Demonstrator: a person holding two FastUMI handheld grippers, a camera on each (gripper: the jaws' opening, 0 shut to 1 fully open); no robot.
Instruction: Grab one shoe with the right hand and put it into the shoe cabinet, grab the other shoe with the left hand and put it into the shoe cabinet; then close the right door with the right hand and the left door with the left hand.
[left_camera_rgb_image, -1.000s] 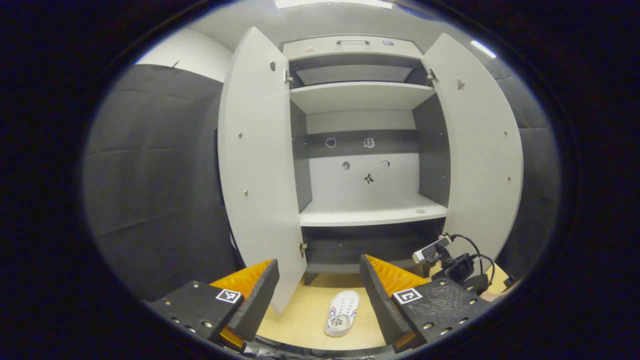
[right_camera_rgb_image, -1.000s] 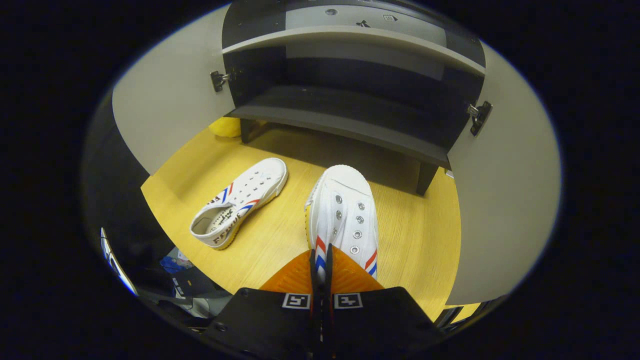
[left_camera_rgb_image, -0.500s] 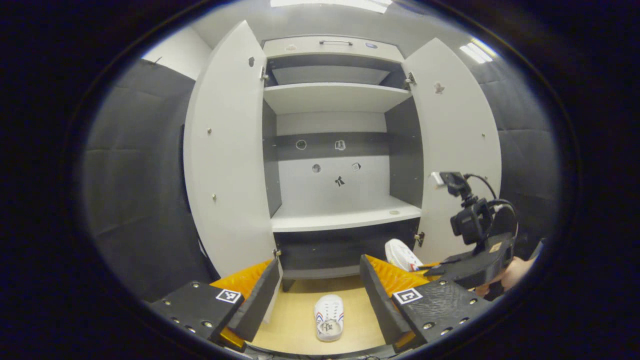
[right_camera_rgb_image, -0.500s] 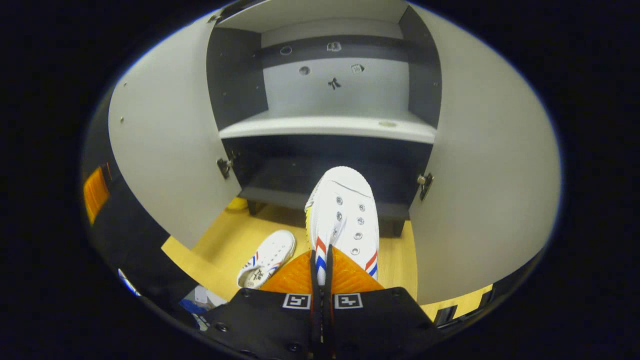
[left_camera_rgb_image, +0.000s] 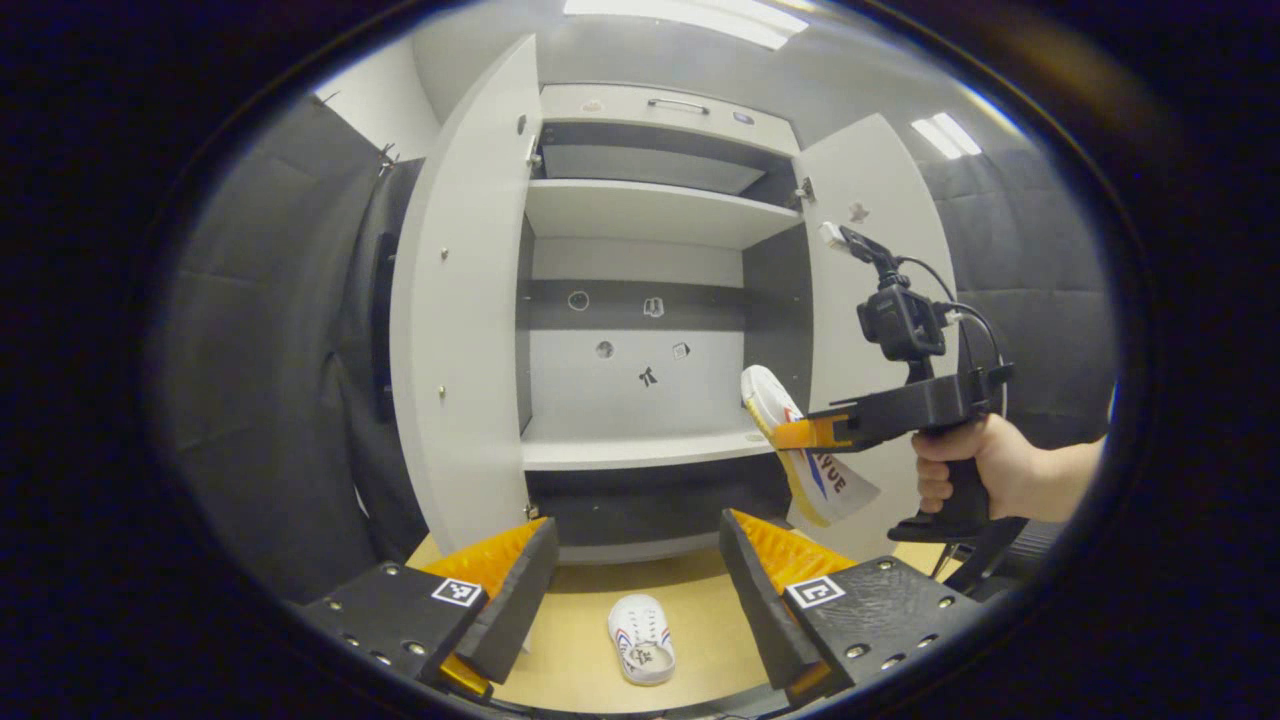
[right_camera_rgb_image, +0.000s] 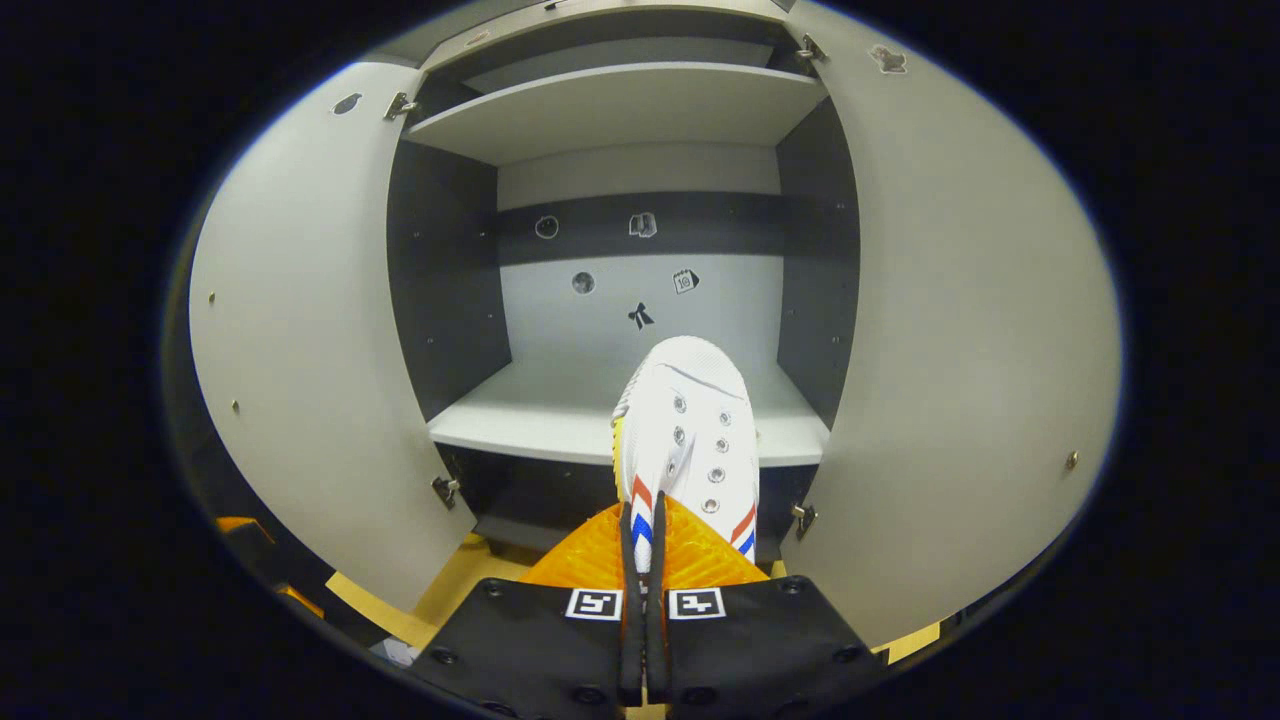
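My right gripper (right_camera_rgb_image: 640, 535) is shut on the side wall of a white shoe (right_camera_rgb_image: 688, 435) with red and blue stripes, toe pointing into the open shoe cabinet (right_camera_rgb_image: 620, 110) at the height of its middle shelf (right_camera_rgb_image: 540, 415). In the left gripper view that same shoe (left_camera_rgb_image: 800, 450) hangs in the right gripper (left_camera_rgb_image: 800, 433) just in front of the shelf's right end, a hand (left_camera_rgb_image: 975, 470) holding the tool. The second white shoe (left_camera_rgb_image: 642, 650) lies on the wooden floor (left_camera_rgb_image: 580, 660) between the fingers of my open left gripper (left_camera_rgb_image: 635, 580), well below it.
Both cabinet doors stand wide open: the left door (left_camera_rgb_image: 460, 300) and the right door (left_camera_rgb_image: 880, 230). The dark lower compartment (left_camera_rgb_image: 650, 500) sits beneath the middle shelf. An upper shelf (left_camera_rgb_image: 640, 205) and a drawer with a handle (left_camera_rgb_image: 678, 103) are above. Dark padded walls flank the cabinet.
The right gripper has lifted its shoe from near the floor up to the middle shelf's height. The left gripper has shifted slightly and stays open above the floor shoe.
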